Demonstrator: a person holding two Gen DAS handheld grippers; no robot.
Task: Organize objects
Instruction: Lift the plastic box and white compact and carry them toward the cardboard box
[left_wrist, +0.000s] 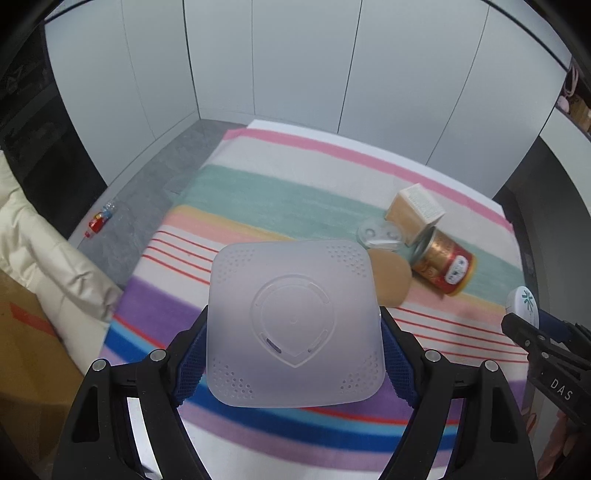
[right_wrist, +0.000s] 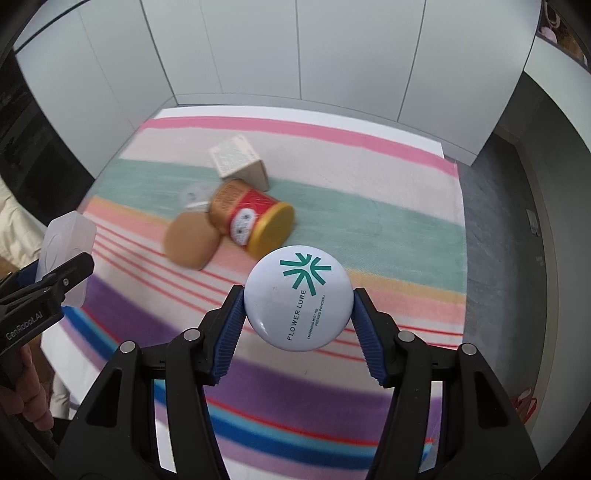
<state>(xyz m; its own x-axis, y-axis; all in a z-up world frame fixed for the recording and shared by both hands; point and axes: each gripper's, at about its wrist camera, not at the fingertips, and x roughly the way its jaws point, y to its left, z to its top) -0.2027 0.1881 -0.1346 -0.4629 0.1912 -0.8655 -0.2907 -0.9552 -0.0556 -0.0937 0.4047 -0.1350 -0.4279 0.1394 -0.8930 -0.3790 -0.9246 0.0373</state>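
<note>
My left gripper (left_wrist: 293, 332) is shut on a frosted translucent square case (left_wrist: 293, 321), held above the striped cloth (left_wrist: 240, 192); the case also shows in the right wrist view (right_wrist: 68, 236). My right gripper (right_wrist: 299, 310) is shut on a round white powder compact (right_wrist: 297, 297) with a teal logo, seen at the right edge of the left wrist view (left_wrist: 521, 304). On the cloth lie a red and gold can (right_wrist: 247, 219) on its side, a brown makeup sponge (right_wrist: 192, 240), a beige carton (right_wrist: 240, 162) and a clear lid (left_wrist: 380, 232).
White cabinet panels (left_wrist: 295, 66) stand behind the cloth. A grey floor strip (left_wrist: 147, 184) with a small red bottle (left_wrist: 98, 219) lies to the left. A cardboard box (left_wrist: 26, 350) and cream fabric (left_wrist: 48, 251) are at the near left.
</note>
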